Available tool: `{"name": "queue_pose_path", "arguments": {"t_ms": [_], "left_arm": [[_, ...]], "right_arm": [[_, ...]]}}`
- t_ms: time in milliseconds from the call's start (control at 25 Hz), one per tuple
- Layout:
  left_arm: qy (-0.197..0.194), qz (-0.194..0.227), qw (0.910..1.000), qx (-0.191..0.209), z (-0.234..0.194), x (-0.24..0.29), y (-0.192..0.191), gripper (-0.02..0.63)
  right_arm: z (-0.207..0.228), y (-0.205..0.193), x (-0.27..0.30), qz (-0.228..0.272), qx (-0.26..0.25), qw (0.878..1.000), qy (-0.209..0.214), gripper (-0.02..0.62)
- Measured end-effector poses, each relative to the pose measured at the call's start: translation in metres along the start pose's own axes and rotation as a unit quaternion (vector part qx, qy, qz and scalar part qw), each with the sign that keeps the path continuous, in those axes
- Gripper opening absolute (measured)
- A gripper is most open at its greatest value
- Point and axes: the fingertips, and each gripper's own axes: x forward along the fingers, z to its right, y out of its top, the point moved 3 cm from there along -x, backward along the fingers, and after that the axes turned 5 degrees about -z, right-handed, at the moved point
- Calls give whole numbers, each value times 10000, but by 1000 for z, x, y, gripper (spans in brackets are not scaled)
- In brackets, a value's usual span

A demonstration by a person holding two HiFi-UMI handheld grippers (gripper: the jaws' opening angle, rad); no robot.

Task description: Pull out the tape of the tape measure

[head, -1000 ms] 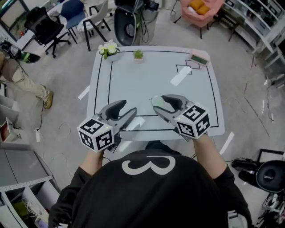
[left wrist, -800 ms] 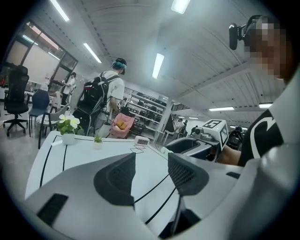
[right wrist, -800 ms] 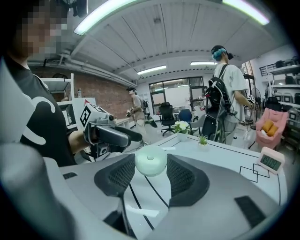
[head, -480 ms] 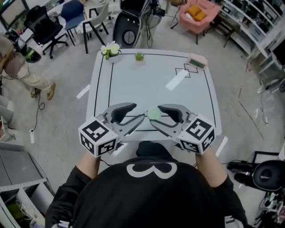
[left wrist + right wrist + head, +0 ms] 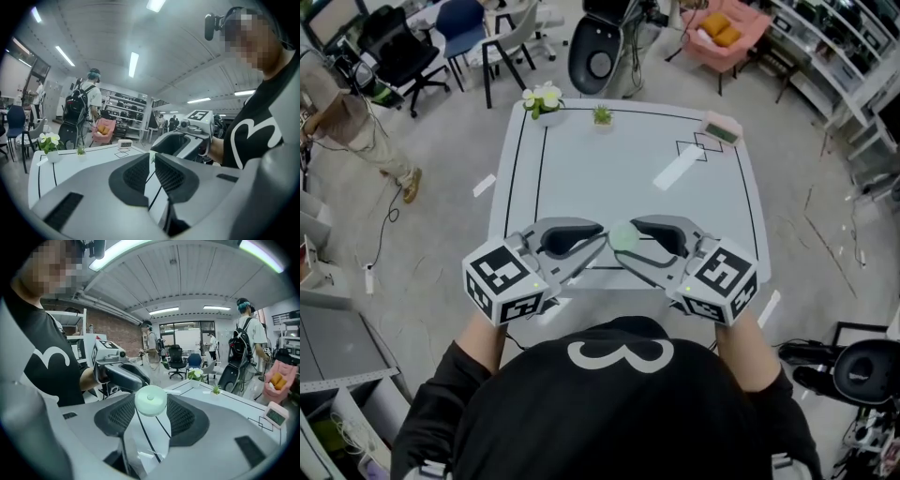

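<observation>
Right gripper holds tape measure, seemingly above near edge of table.

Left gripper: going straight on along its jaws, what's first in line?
The round tape measure, held in the right gripper, directly at its tips. The left gripper has just been closing its jaws, and a pale tab looks pinched between them.

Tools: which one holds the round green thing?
The right tool, clamped on the round tape measure. The left tool has jaws that have just been closing on only its small tape tip.
</observation>
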Motion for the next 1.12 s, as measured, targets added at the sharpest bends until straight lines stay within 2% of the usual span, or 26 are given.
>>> {"name": "queue_pose_path", "arguments": {"t_ms": [80,320,440,800,1120], "left_arm": [[37,36,10000,30,0,-5,1,28],[51,-122,9997,197,7,-15,0,14],[114,-127,9994,304,11,-18,2,9],[212,-132,9993,285,13,-24,-1,6],[479,-63,9987,182,6,-32,0,6]], "right_arm": [[-2,4,2,44,-70,9999,90,221],[-13,8,3,69,-105,9995,273,221],[-16,11,0,70,-163,9996,203,221],[-23,11,2,-57,-269,9996,70,221],[-5,2,-11,-197,-207,9988,-397,221]]}}
